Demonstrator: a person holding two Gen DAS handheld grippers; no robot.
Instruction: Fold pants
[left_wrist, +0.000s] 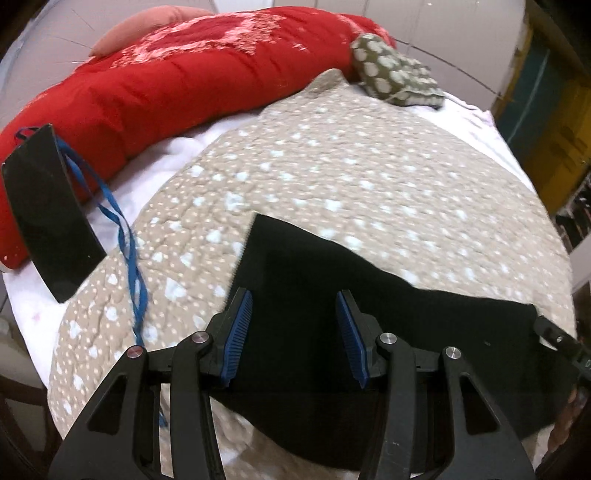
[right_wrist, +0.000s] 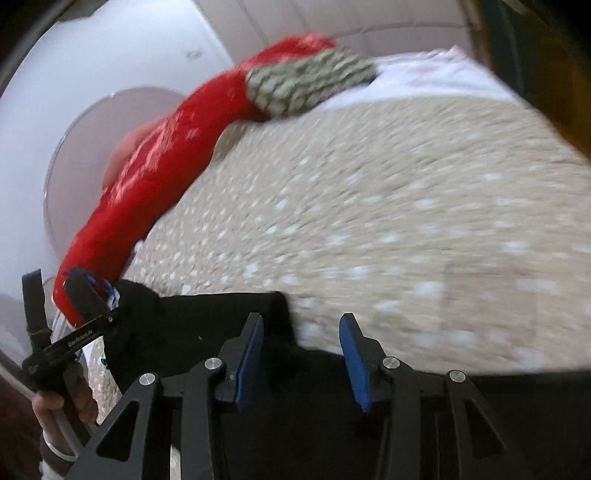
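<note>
Both my tongs gape wide, gripping nothing: left gripper (left_wrist: 294, 301), right gripper (right_wrist: 300, 323). Black pants (left_wrist: 369, 317) lie under them at the near edge of the quilt (left_wrist: 369, 166).

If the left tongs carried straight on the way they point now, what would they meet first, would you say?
Most likely the black pants, which already lie between the open left tongs. Beyond them is only the spotted beige quilt, though depth is hard to judge.

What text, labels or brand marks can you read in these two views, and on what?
"GenRobot.AI": white print on the bar of the left tool, seen in the right wrist view; blurred, so the reading is likely, not certain.
A small white mark lower on that same handle: too small to read.
Black pants, phone, quilt: no text visible.
</note>
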